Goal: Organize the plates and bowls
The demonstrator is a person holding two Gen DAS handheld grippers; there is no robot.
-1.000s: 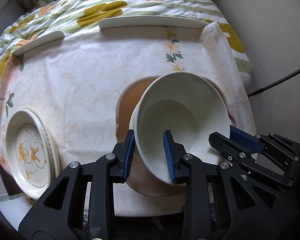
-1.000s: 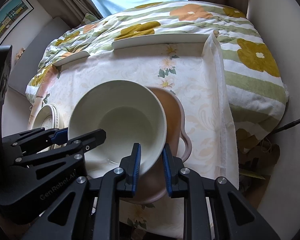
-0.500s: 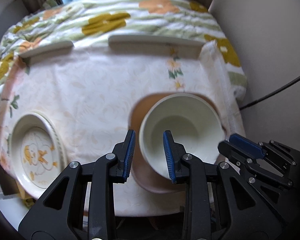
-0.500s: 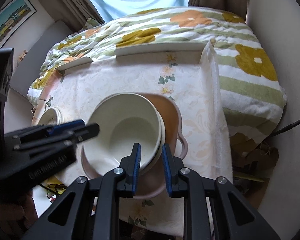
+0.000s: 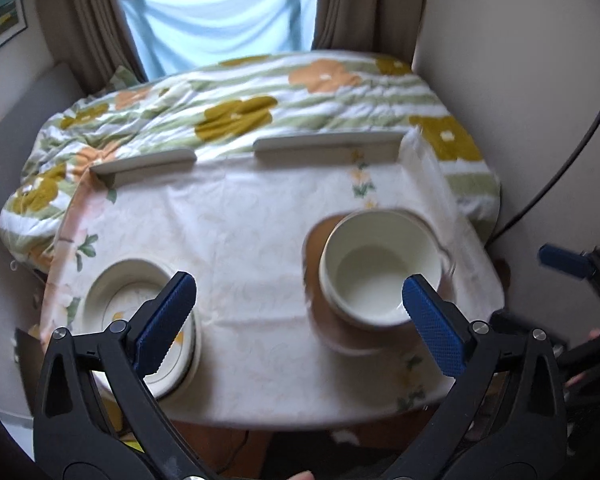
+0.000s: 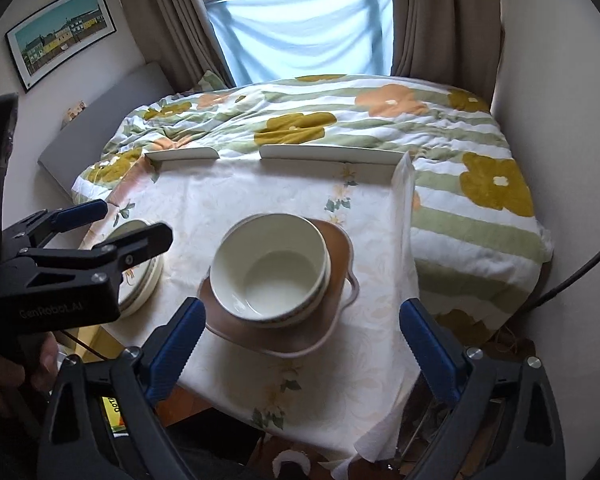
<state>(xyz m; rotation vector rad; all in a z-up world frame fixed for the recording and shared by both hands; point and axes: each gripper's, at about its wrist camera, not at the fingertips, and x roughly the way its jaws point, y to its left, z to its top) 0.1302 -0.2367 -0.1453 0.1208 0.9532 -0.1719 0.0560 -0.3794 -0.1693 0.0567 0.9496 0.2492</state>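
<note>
A white bowl sits nested in another bowl on a brown handled dish at the table's right; both also show in the right wrist view, the bowl on the dish. A stack of white plates with a yellow print lies at the front left, partly hidden by my left gripper in the right wrist view. My left gripper is open and empty, raised above the table's front edge. My right gripper is open and empty, pulled back from the bowls.
The small table has a floral cloth and raised white rails at its far edge. A flowered quilt on a bed lies behind it. A wall and a black cable are on the right.
Both grippers let go of the white bowl, opened wide and pulled up and back. The bowl now rests in the stack on the brown dish.
</note>
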